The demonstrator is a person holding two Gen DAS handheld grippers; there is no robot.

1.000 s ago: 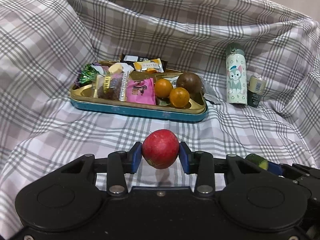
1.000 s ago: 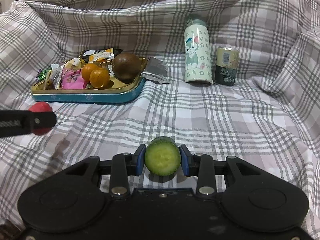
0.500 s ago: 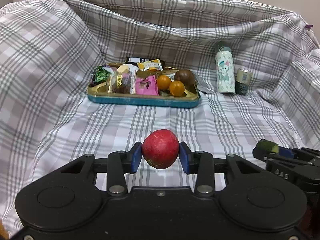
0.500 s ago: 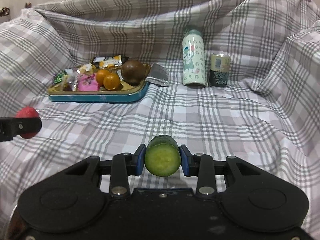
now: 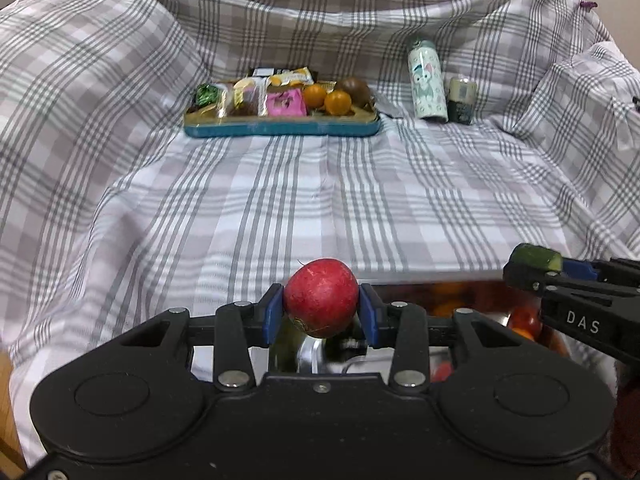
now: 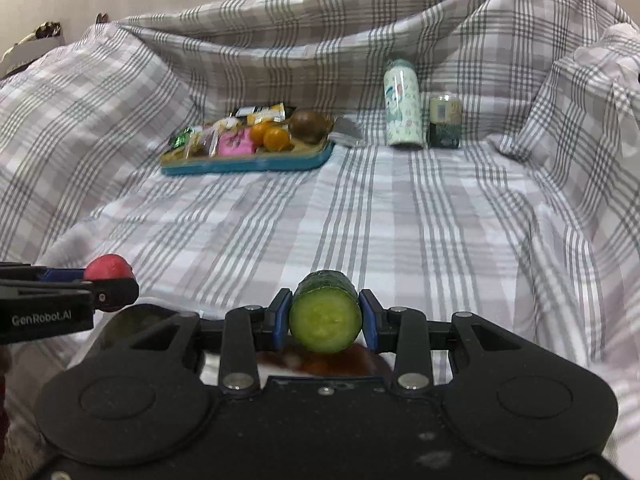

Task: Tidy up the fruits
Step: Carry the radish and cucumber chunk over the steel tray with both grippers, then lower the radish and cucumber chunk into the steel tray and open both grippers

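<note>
Right now the red fruit (image 5: pixel 321 298), round and smooth-skinned with a matte blush, sits clamped between the blue pads of the left gripper (image 5: pixel 321 314), near the front edge of the cloth-covered table (image 5: pixel 320 208). Just to its right, the right gripper (image 6: pixel 325 316) has its jaws closed on a cucumber piece (image 6: pixel 325 312), a short cylinder with bumpy dark rind and a wet, pale cut face. Both loads are rounded and slick, so I judge either could roll or squirt out if the squeeze slackens or the hand jolts. Below them lies a shiny metal container (image 5: pixel 472 300) holding orange and red fruit; a careless drop could bounce off its rim. Far off, a teal tin tray (image 5: pixel 280 128) holds crinkly snack wrappers and fruit.
</note>
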